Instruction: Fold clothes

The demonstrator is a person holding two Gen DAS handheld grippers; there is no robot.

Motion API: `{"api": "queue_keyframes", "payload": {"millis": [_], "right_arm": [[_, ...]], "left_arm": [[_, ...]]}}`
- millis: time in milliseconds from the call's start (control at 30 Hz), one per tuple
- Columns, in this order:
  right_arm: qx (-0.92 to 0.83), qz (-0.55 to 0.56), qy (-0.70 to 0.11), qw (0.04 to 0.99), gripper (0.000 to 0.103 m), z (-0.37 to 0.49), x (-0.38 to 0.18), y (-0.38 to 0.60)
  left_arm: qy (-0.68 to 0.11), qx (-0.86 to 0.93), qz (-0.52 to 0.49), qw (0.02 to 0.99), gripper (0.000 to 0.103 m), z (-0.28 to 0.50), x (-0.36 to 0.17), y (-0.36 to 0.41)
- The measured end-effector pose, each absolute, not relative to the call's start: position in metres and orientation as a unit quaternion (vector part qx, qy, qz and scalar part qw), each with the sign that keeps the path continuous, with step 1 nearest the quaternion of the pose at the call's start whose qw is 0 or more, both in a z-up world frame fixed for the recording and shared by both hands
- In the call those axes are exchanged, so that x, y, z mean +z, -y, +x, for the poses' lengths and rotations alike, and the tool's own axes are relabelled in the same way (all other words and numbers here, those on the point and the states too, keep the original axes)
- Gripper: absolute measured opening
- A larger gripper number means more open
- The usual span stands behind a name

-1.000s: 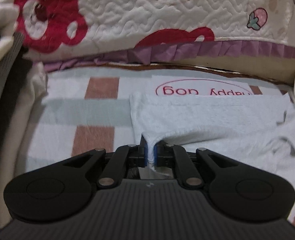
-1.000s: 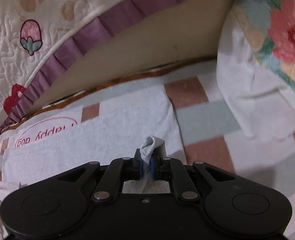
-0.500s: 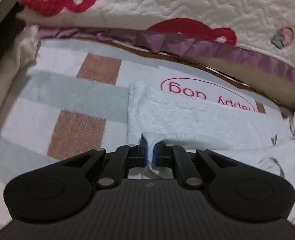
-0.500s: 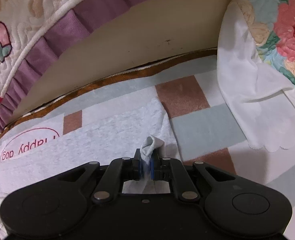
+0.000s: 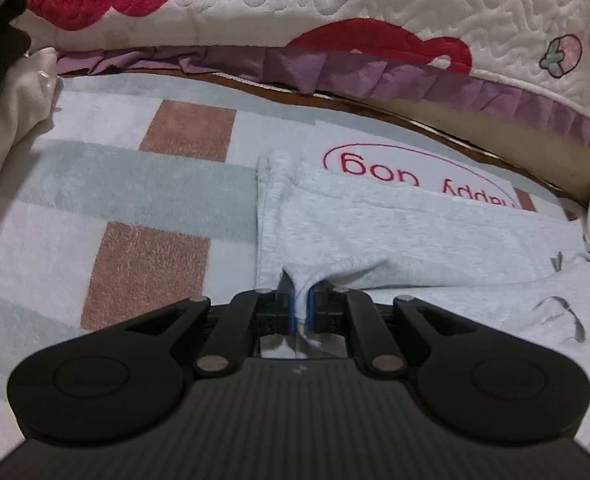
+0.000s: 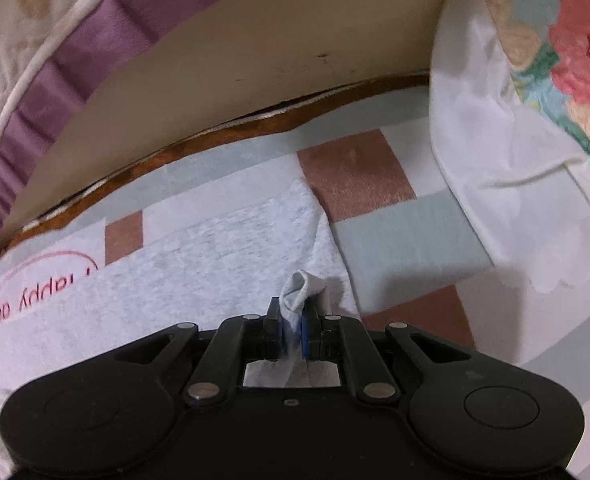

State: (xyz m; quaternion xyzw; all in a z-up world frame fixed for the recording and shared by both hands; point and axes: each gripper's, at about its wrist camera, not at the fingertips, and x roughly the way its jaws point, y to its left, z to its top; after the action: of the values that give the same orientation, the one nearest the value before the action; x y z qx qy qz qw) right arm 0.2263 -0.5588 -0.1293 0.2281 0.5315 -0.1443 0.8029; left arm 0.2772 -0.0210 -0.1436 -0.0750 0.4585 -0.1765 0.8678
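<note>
A pale grey garment (image 5: pixel 395 232) lies spread on a checked blanket (image 5: pixel 143 184), its far edge reaching a white patch with red "happy dog" lettering. My left gripper (image 5: pixel 302 304) is shut on a pinched fold near the garment's left edge. In the right wrist view the same garment (image 6: pixel 199 256) stretches to the left, and my right gripper (image 6: pixel 291 320) is shut on a bunched corner at its right edge. A small tuft of cloth sticks up above the right gripper's blue pads (image 6: pixel 305 324).
A quilted white bedspread with red shapes and a purple frill (image 5: pixel 335 68) hangs along the far side above a beige bed base (image 6: pixel 231 64). A white cloth (image 6: pixel 507 184) and a flowered pillow (image 6: pixel 575 32) lie at the right. A cream bundle (image 5: pixel 7 112) sits at the left.
Both grippers moved lower and toward the bed base, still pinching the garment. The folded-over edge now lies nearer the red lettering, and the bedspread fills more of both views.
</note>
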Motion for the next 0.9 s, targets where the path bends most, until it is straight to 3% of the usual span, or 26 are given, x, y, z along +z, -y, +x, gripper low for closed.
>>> {"api": "queue_keyframes", "payload": {"millis": [233,333,400,533,667,733,767,833,900], "right_arm": [[-0.156,0.225,-0.525,0.806,0.012,0.231,-0.131,0.555],[-0.156,0.229,-0.493,0.825,0.021,0.227,-0.124,0.556],[-0.161,0.223,-0.460,0.844,0.026,0.222,-0.116,0.557],[-0.171,0.172,-0.410,0.879,0.025,0.208,-0.096,0.552],[-0.152,0.139,-0.365,0.908,0.026,0.172,-0.077,0.530],[-0.130,0.126,-0.349,0.920,0.027,0.149,-0.072,0.515],[-0.111,0.115,-0.354,0.921,0.028,0.137,-0.078,0.506],[-0.076,0.094,-0.373,0.920,0.029,0.116,-0.090,0.490],[-0.060,0.078,-0.402,0.910,0.029,0.107,-0.104,0.477]], "left_arm": [[-0.431,-0.209,-0.110,0.871,0.013,0.272,-0.131,0.013],[-0.407,-0.237,-0.133,0.872,0.017,0.266,-0.119,0.005],[-0.390,-0.254,-0.138,0.874,0.027,0.261,-0.112,0.002],[-0.377,-0.243,-0.145,0.882,0.029,0.259,-0.110,-0.007],[-0.383,-0.307,-0.091,0.867,0.030,0.236,-0.099,0.006],[-0.384,-0.339,-0.064,0.856,0.037,0.224,-0.094,0.012],[-0.383,-0.354,-0.018,0.853,0.043,0.214,-0.091,0.024],[-0.366,-0.372,0.087,0.849,0.044,0.192,-0.090,0.056],[-0.348,-0.379,0.126,0.848,0.046,0.181,-0.096,0.078]]}}
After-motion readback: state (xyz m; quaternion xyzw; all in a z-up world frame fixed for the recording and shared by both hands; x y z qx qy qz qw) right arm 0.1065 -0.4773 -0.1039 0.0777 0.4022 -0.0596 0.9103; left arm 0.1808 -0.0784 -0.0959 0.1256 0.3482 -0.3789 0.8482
